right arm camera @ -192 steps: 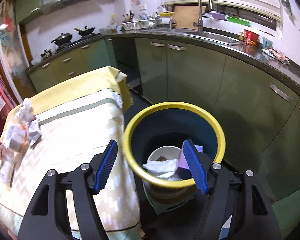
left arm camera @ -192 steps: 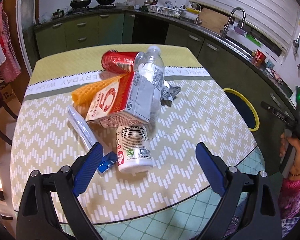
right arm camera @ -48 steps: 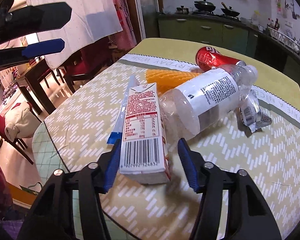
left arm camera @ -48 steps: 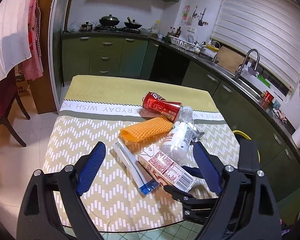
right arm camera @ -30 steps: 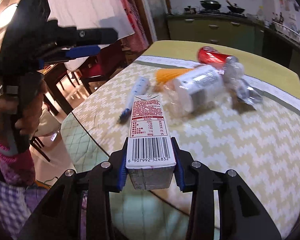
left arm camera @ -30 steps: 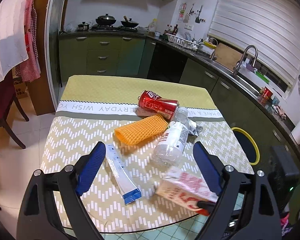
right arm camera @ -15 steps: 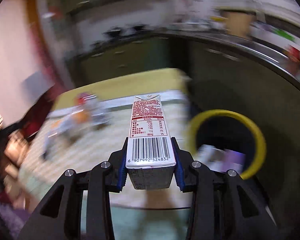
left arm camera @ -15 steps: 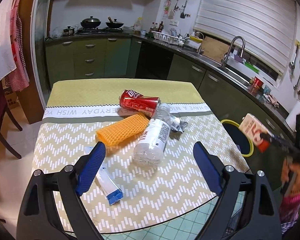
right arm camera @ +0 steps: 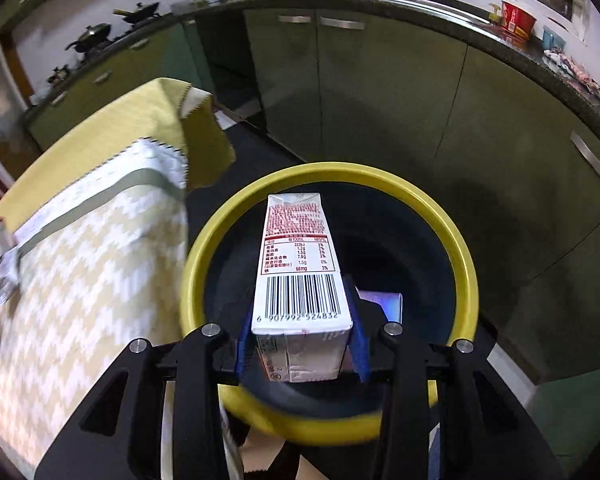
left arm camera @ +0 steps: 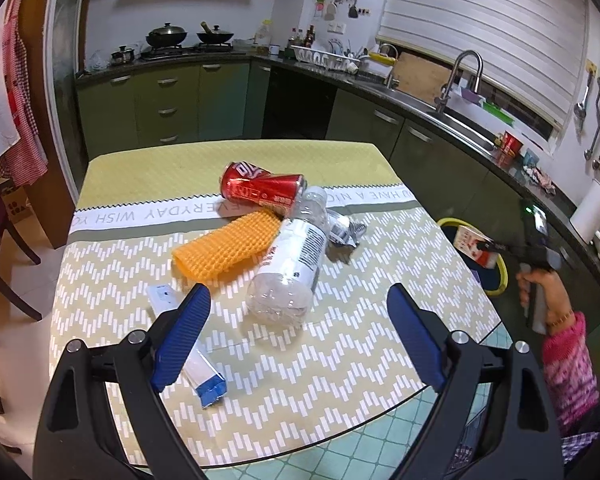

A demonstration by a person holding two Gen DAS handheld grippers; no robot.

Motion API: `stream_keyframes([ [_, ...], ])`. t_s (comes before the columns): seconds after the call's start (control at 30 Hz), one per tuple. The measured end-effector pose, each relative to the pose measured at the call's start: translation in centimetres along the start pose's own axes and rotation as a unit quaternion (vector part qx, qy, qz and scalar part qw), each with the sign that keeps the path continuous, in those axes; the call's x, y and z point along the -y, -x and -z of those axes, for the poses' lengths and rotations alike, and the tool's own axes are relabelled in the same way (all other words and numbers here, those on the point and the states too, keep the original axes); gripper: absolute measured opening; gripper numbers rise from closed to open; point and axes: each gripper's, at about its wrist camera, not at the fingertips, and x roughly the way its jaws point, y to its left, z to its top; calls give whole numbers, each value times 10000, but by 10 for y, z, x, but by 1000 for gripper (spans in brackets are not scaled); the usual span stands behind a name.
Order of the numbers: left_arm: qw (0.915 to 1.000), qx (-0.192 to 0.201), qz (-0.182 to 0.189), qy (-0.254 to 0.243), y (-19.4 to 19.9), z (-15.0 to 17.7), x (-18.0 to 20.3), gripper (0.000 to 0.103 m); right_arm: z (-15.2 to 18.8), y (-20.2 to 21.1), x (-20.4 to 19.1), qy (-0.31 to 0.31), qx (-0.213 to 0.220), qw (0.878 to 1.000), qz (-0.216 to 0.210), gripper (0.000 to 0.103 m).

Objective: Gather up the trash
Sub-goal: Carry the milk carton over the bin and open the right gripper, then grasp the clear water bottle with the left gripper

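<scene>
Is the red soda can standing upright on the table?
No, the red soda can lies on its side on the patterned tablecloth, touching the clear plastic bottle.

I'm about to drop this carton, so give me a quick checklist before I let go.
1. Carton over the bin opening: ok, it is inside the yellow rim as seen from the wrist.
2. Right gripper: ok, jaws have just been opening, with the carton between the pads and touching them.
3. Room in bin: ok, only a purple box shows.
4. Left gripper open and empty: ok.
5. Table cleared: not ok, the can and bottle are among the trash on it.
</scene>
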Motion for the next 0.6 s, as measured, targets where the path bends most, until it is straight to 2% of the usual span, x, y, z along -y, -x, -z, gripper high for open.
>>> stream_keyframes([
  [0.07,9999,-57,53,-77,-4,2,4,85,-1,-3,1,-111,33,9999,15,56],
  [0.23,9991,-170,144,-367,-14,4,14,87,9,25,-7,-77,345,9994,-25,57],
  [0.43,9979,-365,195,-497,-33,0,14,87,42,76,-10,-53,734,9972,-126,60],
  [0.6,9959,-546,158,-705,-54,-9,13,87,69,107,-13,-97,905,9949,-436,61],
])
